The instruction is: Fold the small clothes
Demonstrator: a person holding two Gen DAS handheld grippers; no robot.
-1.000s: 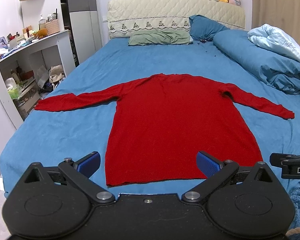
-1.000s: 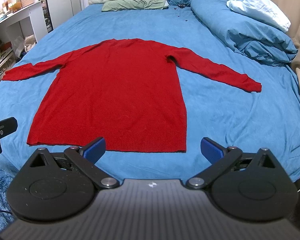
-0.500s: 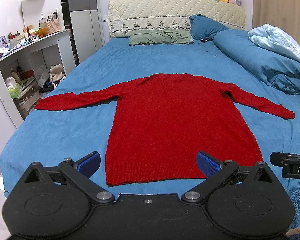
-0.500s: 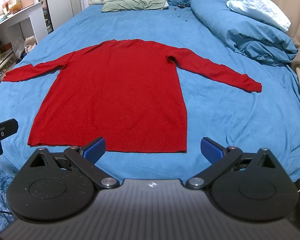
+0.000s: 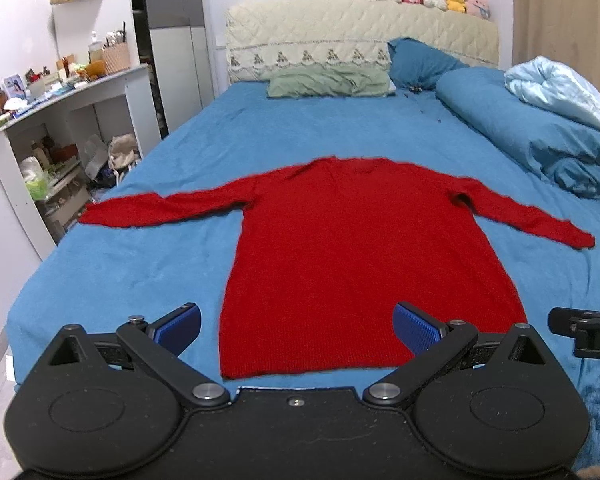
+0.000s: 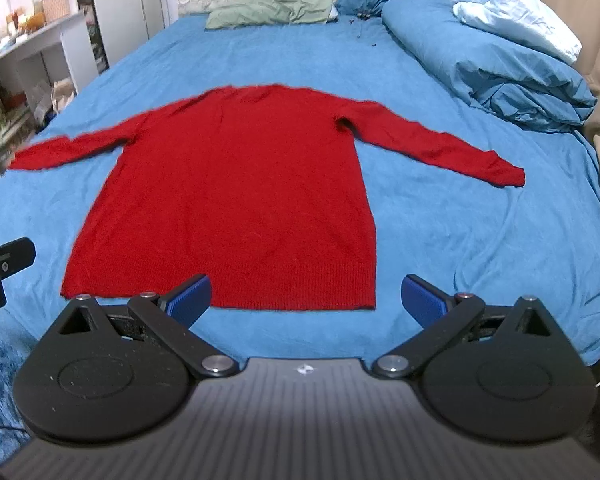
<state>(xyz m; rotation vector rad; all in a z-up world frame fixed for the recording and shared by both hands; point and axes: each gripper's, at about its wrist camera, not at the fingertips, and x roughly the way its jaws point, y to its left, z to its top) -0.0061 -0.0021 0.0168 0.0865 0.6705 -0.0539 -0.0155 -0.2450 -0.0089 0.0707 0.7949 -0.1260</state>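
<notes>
A red long-sleeved sweater (image 5: 356,248) (image 6: 236,192) lies flat on the blue bed sheet (image 5: 132,264), both sleeves spread out, hem toward me. My left gripper (image 5: 298,326) hovers open just short of the hem's left half, nothing between its blue pads. Over the hem's right corner my right gripper (image 6: 306,298) is also open and holds nothing. Each gripper's black body shows at the edge of the other's view.
A rolled blue duvet (image 5: 540,140) with a pale blue blanket (image 6: 516,16) lines the bed's right side. A green pillow (image 5: 328,84) and a blue one lie at the headboard. A cluttered white desk (image 5: 60,96) stands left of the bed.
Both grippers have drifted slightly toward the sweater and a little lower, so the hem sits nearer the fingertips. The sweater has not moved.
</notes>
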